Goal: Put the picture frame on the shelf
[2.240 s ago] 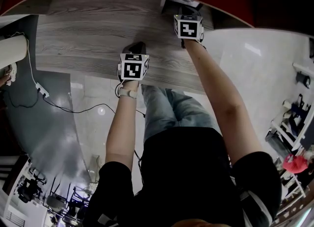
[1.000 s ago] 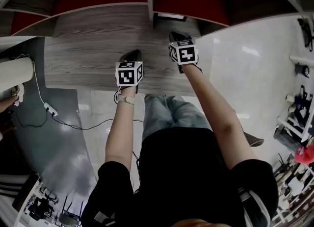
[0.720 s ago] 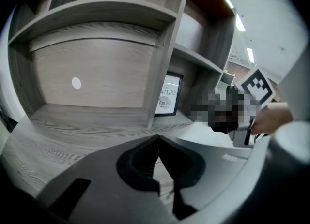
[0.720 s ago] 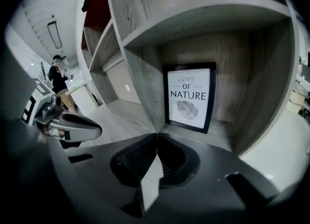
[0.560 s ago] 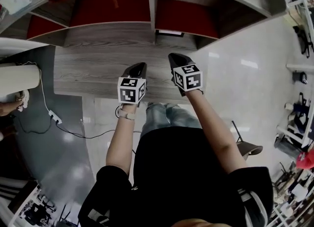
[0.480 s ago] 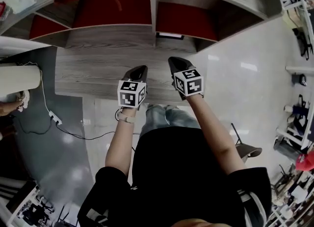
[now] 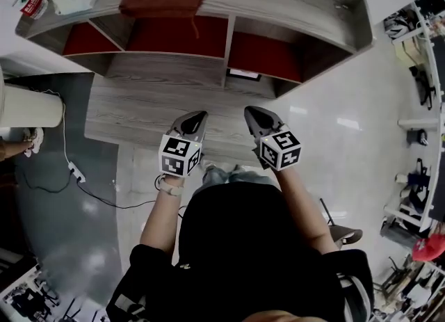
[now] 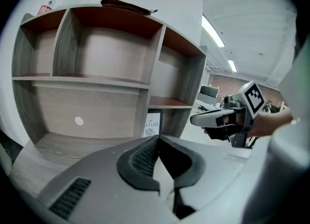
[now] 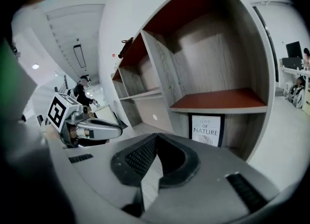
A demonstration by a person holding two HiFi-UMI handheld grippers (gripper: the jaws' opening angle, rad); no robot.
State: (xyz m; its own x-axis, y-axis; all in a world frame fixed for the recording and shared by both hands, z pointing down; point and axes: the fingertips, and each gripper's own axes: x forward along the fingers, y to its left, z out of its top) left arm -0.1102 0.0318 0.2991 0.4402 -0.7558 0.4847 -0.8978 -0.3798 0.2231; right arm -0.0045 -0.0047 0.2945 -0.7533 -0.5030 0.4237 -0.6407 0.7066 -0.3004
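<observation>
Picture frame (image 9: 207, 129) upright in lower shelf (image 9: 218, 99) compartment

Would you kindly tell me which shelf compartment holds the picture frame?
The bottom right compartment, under the red-brown board: the picture frame stands upright in it; no other compartment shows one.

"OF NATURE" on pic frame (image 9: 207, 130)

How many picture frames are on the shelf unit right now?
1: the picture frame stands upright in the bottom right compartment of the shelf unit. Others could hide in unseen corners.
</observation>
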